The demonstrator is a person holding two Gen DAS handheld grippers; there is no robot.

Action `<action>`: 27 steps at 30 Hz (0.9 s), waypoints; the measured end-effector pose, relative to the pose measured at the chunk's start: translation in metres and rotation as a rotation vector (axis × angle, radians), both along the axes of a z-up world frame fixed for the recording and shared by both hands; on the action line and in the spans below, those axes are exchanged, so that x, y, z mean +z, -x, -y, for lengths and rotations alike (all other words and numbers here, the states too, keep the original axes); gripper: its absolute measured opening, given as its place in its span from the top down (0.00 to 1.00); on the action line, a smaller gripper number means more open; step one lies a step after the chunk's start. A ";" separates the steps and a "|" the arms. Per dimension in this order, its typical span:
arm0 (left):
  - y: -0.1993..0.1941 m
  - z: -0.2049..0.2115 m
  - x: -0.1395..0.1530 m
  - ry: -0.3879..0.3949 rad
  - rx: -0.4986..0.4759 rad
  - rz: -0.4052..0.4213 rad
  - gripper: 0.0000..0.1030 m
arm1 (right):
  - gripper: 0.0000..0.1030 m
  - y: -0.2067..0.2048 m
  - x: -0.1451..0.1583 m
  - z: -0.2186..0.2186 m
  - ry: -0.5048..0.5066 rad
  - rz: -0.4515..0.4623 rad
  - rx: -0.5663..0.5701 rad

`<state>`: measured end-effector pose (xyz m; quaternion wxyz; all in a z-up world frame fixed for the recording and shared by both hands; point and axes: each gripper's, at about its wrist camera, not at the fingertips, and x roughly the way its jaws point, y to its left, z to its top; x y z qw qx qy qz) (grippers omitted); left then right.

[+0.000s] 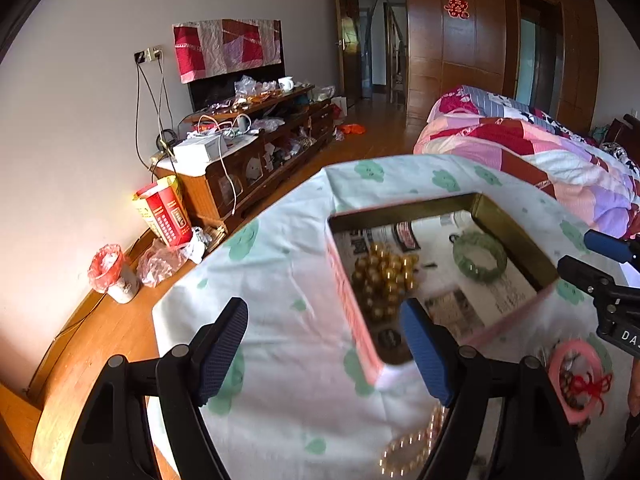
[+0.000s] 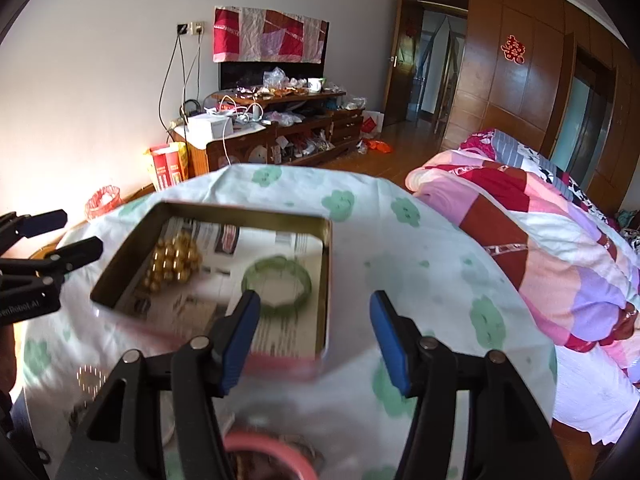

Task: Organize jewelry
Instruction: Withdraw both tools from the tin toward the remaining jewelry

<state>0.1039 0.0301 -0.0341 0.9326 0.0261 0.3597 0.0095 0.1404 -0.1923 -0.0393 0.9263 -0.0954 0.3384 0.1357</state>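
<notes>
A pink tin [image 1: 400,211] lined with newspaper lies open on the flowered cloth. Inside it are a heap of gold beads [image 1: 384,276] and a green bangle [image 1: 486,276]. My left gripper [image 1: 324,312] is open over the tin's near left corner, holding nothing. In the right wrist view the same tin [image 2: 240,213] holds the gold beads [image 2: 172,264] and the green bangle [image 2: 306,280]. My right gripper [image 2: 316,304] is open over the tin's near right corner, its left finger just short of the bangle. A pale bead bracelet [image 1: 408,452] and a pink ring with red cord [image 1: 576,380] lie on the cloth.
The round table wears a white cloth [image 1: 280,280] with green flowers. A bed with a patchwork quilt [image 2: 540,240] stands to the right. A cluttered wooden TV cabinet [image 1: 248,152] runs along the far wall, with a red box [image 1: 164,216] and bin on the floor.
</notes>
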 end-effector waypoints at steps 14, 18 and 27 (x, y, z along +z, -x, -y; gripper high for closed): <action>0.049 0.034 -0.034 0.017 -0.048 -0.111 0.24 | 0.39 0.068 -0.028 0.047 -0.074 -0.069 -0.101; 0.061 0.048 -0.037 -0.002 -0.085 -0.107 0.24 | 0.39 0.084 -0.031 0.047 -0.086 -0.070 -0.094; 0.065 0.064 -0.045 0.011 -0.168 -0.130 0.54 | 0.39 0.093 -0.038 0.033 -0.067 -0.060 -0.055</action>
